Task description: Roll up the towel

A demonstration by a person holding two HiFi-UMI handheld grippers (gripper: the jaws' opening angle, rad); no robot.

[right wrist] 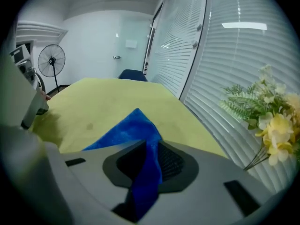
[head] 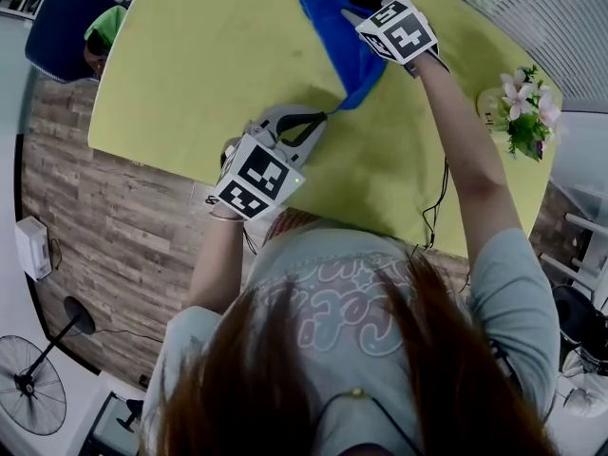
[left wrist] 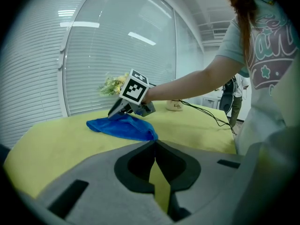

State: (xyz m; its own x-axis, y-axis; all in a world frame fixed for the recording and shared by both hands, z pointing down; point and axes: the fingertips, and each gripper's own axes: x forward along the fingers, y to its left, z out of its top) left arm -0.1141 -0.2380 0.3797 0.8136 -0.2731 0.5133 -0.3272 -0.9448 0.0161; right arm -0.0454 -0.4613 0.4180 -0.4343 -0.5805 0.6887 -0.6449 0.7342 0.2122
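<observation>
Blue terry runs straight through our right claw (right wrist: 149,146). Its jaws are clamped on a fold of the towel (right wrist: 123,131), which fans out beyond them onto the yellow-green counter (right wrist: 108,97). Our left claw (left wrist: 154,143) is drawn narrow, its tips together right at the towel's near corner, and it seems to nip that point. In the head view the cloth tapers toward it, stretched between the two claws over the far middle of the counter.

We judge the step in hand to be spreading the towel out, with no roll begun. To do it well, we should hold both pinches firm and pull apart evenly so the cloth lies flat without a twist. We should then lower it so its edges sit square, since a slack or skewed sheet would likely roll into a cone. Terry is soft and will probably sag, so low and taut suits it.

Further out, at the counter's right edge, a pale pot (head: 488,103) holds pink and white flowers (head: 524,98) with green leaves, well apart from the towel.
</observation>
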